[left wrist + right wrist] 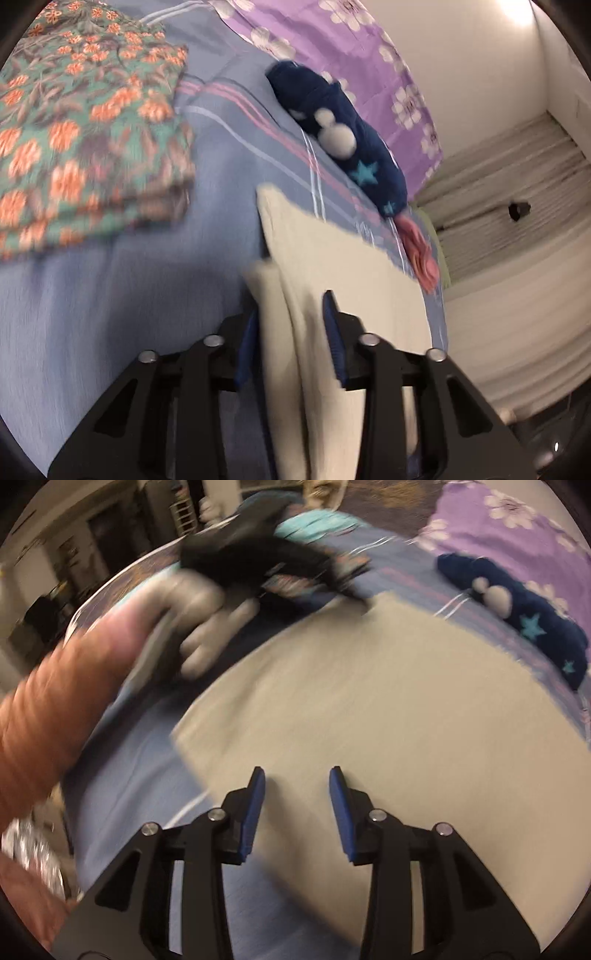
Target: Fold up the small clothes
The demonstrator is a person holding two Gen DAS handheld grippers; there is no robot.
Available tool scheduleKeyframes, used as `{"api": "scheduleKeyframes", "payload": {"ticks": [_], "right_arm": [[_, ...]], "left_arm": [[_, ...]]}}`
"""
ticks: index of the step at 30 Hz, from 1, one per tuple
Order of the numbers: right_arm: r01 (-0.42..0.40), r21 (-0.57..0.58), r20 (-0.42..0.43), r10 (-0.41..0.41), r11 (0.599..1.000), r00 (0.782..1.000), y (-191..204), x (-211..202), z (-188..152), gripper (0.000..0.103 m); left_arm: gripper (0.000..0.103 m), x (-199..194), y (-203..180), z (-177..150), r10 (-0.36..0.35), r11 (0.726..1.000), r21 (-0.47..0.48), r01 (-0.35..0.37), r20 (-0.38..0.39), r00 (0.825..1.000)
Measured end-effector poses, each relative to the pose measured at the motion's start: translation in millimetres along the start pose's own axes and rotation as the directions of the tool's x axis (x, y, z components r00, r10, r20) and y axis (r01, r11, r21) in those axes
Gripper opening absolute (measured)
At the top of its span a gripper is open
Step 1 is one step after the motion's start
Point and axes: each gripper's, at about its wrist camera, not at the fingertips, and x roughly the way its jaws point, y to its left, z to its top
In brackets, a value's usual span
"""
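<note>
The left tongs (pixel 291 321) are gripping a fold of the cream cloth (pixel 332 266), their blue pads (pixel 334 332) pressing on either side of the bunched fabric, which is rising between them and draping away toward the bed's far edge. The right tongs (pixel 297 794) are standing released, their pads (pixel 255 805) well apart and holding nothing, hovering just above the near edge of the same cream cloth (pixel 369 709), which is lying spread flat on the blue striped bedsheet (pixel 140 775).

Beyond the cloth, a navy garment (pixel 347 147) with pale blue stars and white blobs is lying near the bed's far side, a pink piece (pixel 419 254) trailing from its end, with a purple flowered sheet (pixel 369 55) behind it.

Only the left view is showing a folded stack of green cloth with orange flowers (pixel 85 136) resting on the bedsheet (pixel 110 314) to the left. Only the right view is showing the person's left hand (pixel 207 620) in a pale glove, blurred, holding the black left tongs (pixel 354 587) over the cloth's far left corner, the navy garment (pixel 517 616) lying to the right.

No readable writing is showing anywhere.
</note>
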Motion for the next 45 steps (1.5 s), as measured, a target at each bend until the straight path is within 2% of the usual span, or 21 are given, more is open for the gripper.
{"api": "scheduleKeyframes", "payload": {"ticks": [1,3,5,6,8,10,12,14,15,18,19,21,23,25,26,28,32,37,45], "right_arm": [[0.017,-0.014,0.005,-0.017,1.000,1.000,7,4,-6,0.045],[0.050,-0.013,0.050,-0.050,0.999,0.998,13,4,-15,0.045],[0.021,0.049,0.064,-0.024,0.999,0.998,7,2,-18,0.046],[0.009,0.065,0.070,-0.013,0.998,0.997,5,2,-19,0.046],[-0.001,0.072,0.083,-0.005,0.997,0.997,4,2,-23,0.046],[0.005,0.071,0.084,-0.011,0.997,0.996,6,3,-24,0.047],[0.003,0.074,0.090,-0.010,0.997,0.996,7,3,-23,0.050],[0.004,0.073,0.103,-0.012,0.997,0.995,5,3,-25,0.052],[0.002,0.074,0.107,-0.010,0.997,0.994,5,3,-25,0.052],[-0.003,0.078,0.112,-0.006,0.997,0.994,6,3,-24,0.055],[0.001,0.078,0.112,-0.010,0.997,0.994,7,3,-24,0.055],[0.014,0.075,0.112,-0.022,0.997,0.993,7,3,-23,0.055],[0.032,0.076,0.114,-0.040,0.997,0.993,10,2,-23,0.056],[0.056,0.076,0.119,-0.064,0.996,0.991,13,1,-24,0.056],[0.067,0.072,0.121,-0.075,0.995,0.990,15,1,-25,0.056],[0.087,0.064,0.123,-0.094,0.994,0.988,19,0,-27,0.057],[0.107,0.075,0.122,-0.116,0.991,0.986,20,-1,-28,0.057],[0.168,0.040,0.143,-0.172,0.985,0.975,34,-6,-28,0.057],[0.208,0.008,0.141,-0.207,0.978,0.968,45,-5,-23,0.056]], "left_arm": [[0.006,2,3,7,-0.013,1.000,-0.021,0.013,0.019,1.000],[0.004,-5,-1,12,-0.078,0.997,-0.021,0.080,0.085,0.993],[0.002,-23,-17,9,-0.154,0.987,0.066,0.146,0.157,0.975],[0.002,-30,-25,7,-0.162,0.984,0.104,0.145,0.179,0.970],[0.000,-39,-26,9,-0.120,0.989,0.111,0.097,0.223,0.967],[0.000,-52,-17,16,-0.055,0.997,0.072,0.035,0.296,0.954],[0.000,-65,-12,18,-0.005,0.998,0.064,-0.017,0.327,0.945],[0.001,-74,-8,14,0.007,0.998,0.052,-0.023,0.306,0.952],[0.005,-74,-7,11,0.009,0.998,0.051,-0.024,0.284,0.959],[0.030,-69,-19,-6,0.051,0.990,0.116,-0.075,0.201,0.978],[0.041,-66,-23,-13,0.059,0.987,0.140,-0.084,0.169,0.984],[0.045,-62,-24,-31,0.056,0.982,0.174,-0.075,0.113,0.992],[0.050,-51,-23,-42,0.089,0.978,0.185,-0.097,0.055,0.995],[0.051,-38,-18,-53,0.124,0.976,0.182,-0.122,-0.001,0.992],[0.052,-35,-16,-57,0.127,0.975,0.182,-0.124,-0.004,0.992],[0.056,-36,-15,-62,0.113,0.972,0.202,-0.115,0.025,0.993],[0.056,-38,-12,-61,0.096,0.978,0.183,-0.099,0.023,0.995],[0.057,-35,-17,-66,0.111,0.968,0.221,-0.118,0.044,0.993],[0.057,-34,-11,-68,0.053,0.979,0.193,-0.067,0.077,0.996]]}}
